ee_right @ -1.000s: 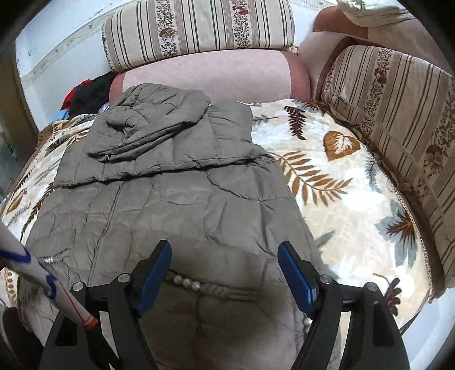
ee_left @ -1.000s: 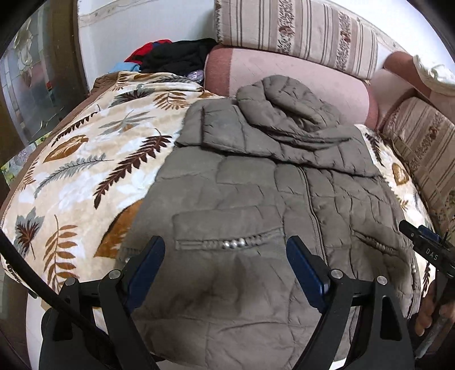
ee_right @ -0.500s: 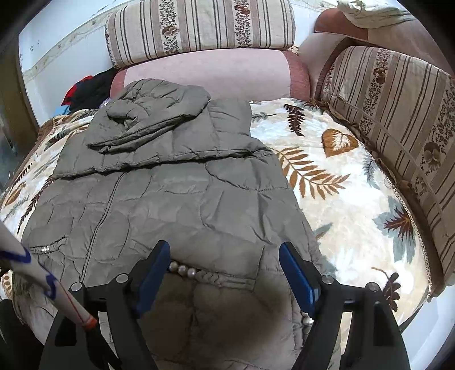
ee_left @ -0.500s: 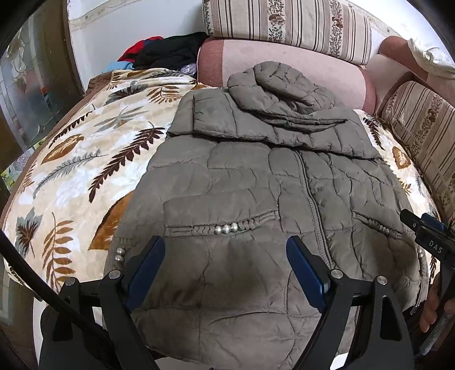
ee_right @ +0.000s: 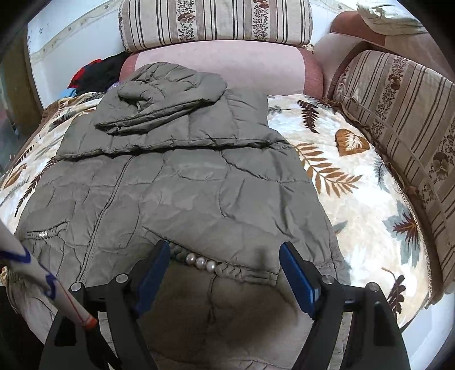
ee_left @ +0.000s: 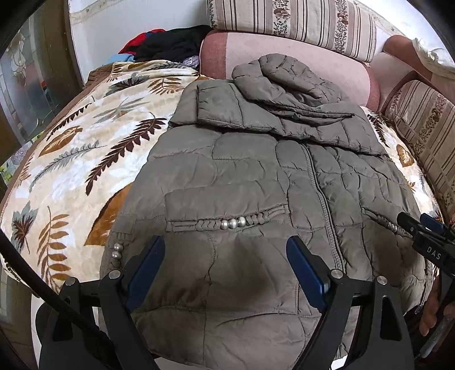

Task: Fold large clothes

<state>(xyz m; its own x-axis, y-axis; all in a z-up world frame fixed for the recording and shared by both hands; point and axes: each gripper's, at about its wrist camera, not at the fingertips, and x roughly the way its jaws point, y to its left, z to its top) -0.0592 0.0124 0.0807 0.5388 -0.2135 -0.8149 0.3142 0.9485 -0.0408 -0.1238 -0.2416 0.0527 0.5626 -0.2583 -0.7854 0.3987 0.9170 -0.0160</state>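
A grey-olive quilted hooded jacket (ee_left: pixel 256 176) lies front up on a leaf-print blanket (ee_left: pixel 71 159), zipper closed, hood (ee_left: pixel 281 76) and sleeves folded across its chest. It also shows in the right wrist view (ee_right: pixel 176 193). My left gripper (ee_left: pixel 224 256) is open and empty, above the jacket's lower left part near the beaded pocket (ee_left: pixel 233 223). My right gripper (ee_right: pixel 224 261) is open and empty, above the lower right part by the pearl-trimmed pocket (ee_right: pixel 200 262). The right gripper also shows at the right edge of the left wrist view (ee_left: pixel 426 242).
Striped cushions (ee_right: pixel 216 20) and a pink backrest (ee_right: pixel 227 62) line the far side; another striped cushion (ee_right: pixel 403 119) stands on the right. A pile of dark and red clothes (ee_left: pixel 170 45) lies at the far left corner. The blanket's near edge (ee_right: pixel 412 310) drops off.
Both grippers have pulled back toward the jacket's hem and a little higher; the pockets now sit further up in each view. Both stay open and the jacket has not moved.
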